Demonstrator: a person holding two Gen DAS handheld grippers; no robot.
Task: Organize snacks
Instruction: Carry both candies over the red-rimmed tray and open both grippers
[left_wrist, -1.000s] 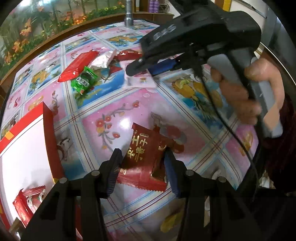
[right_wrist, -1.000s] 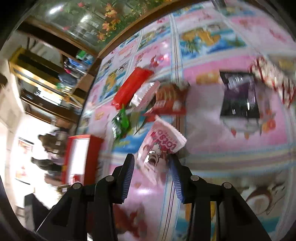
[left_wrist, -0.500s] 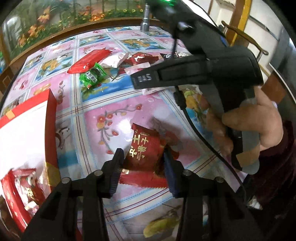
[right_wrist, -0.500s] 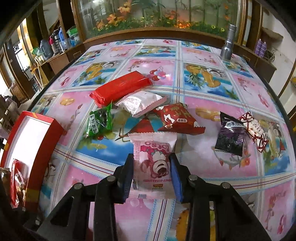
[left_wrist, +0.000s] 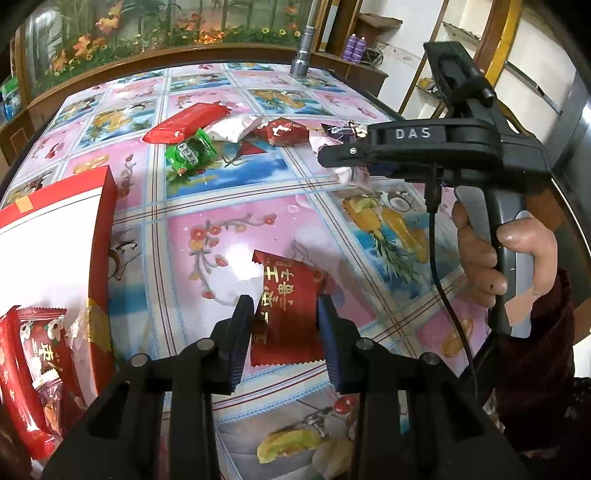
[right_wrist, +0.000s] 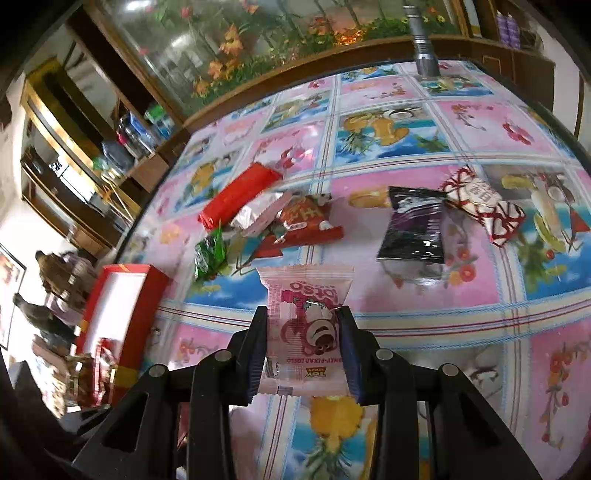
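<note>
My left gripper (left_wrist: 284, 332) is shut on a dark red snack packet with gold characters (left_wrist: 286, 306), held just over the table. My right gripper (right_wrist: 303, 347) is shut on a pink Lotso bear packet (right_wrist: 306, 325); that gripper also shows in the left wrist view (left_wrist: 332, 155). A red box with a white inside (left_wrist: 51, 236) stands at the left with red packets (left_wrist: 33, 373) in it; it also shows in the right wrist view (right_wrist: 122, 306).
A loose pile lies at the table's far side: a long red packet (left_wrist: 184, 122), a green packet (left_wrist: 190, 155), a white packet (left_wrist: 232, 129), a red triangular packet (left_wrist: 282, 133). A black packet (right_wrist: 413, 225) and a red-white packet (right_wrist: 484, 206) lie to the right. A metal cylinder (left_wrist: 304, 48) stands at the far edge.
My left gripper has kept hold of the dark red packet and drawn back a little. My right gripper has swung around and lifted the pink packet off the table.
</note>
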